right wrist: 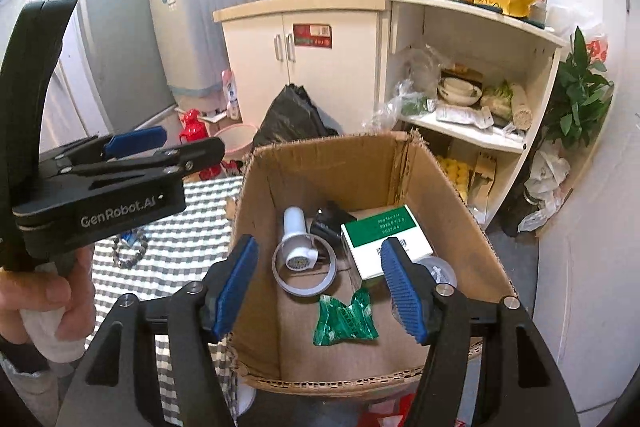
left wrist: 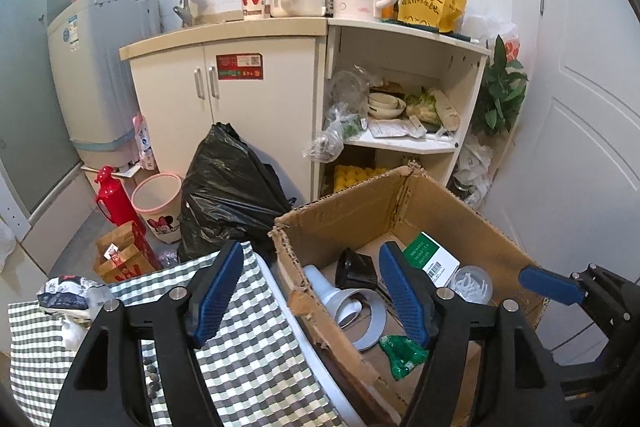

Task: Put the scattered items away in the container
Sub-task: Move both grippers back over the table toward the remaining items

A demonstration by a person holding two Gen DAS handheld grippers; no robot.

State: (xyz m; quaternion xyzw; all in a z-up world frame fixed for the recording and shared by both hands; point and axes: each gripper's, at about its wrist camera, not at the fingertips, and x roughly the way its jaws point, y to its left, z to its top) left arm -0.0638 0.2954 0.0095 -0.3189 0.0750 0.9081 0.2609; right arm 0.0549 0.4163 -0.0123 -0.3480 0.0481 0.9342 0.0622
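Note:
The open cardboard box (right wrist: 320,163) holds a white torch (right wrist: 295,235), a grey tape ring (right wrist: 280,273), a black object (right wrist: 328,223), a green-and-white carton (right wrist: 386,243), a clear tub (right wrist: 442,273) and a green wrapper (right wrist: 346,319). My right gripper (right wrist: 320,287) hangs open and empty above the box's near part. My left gripper (left wrist: 310,293) is open and empty, straddling the box's (left wrist: 352,203) left wall and the checked tablecloth (left wrist: 248,347). A bead bracelet (right wrist: 128,251) lies on the cloth. A printed packet (left wrist: 66,295) sits at the cloth's far left.
A black bin bag (left wrist: 228,187), a pink waste bin (left wrist: 158,205) and a red flask (left wrist: 110,195) stand on the floor beyond the table. Behind them are a cream cabinet (left wrist: 260,99) and an open shelf (left wrist: 400,143). A white door (left wrist: 580,147) is to the right.

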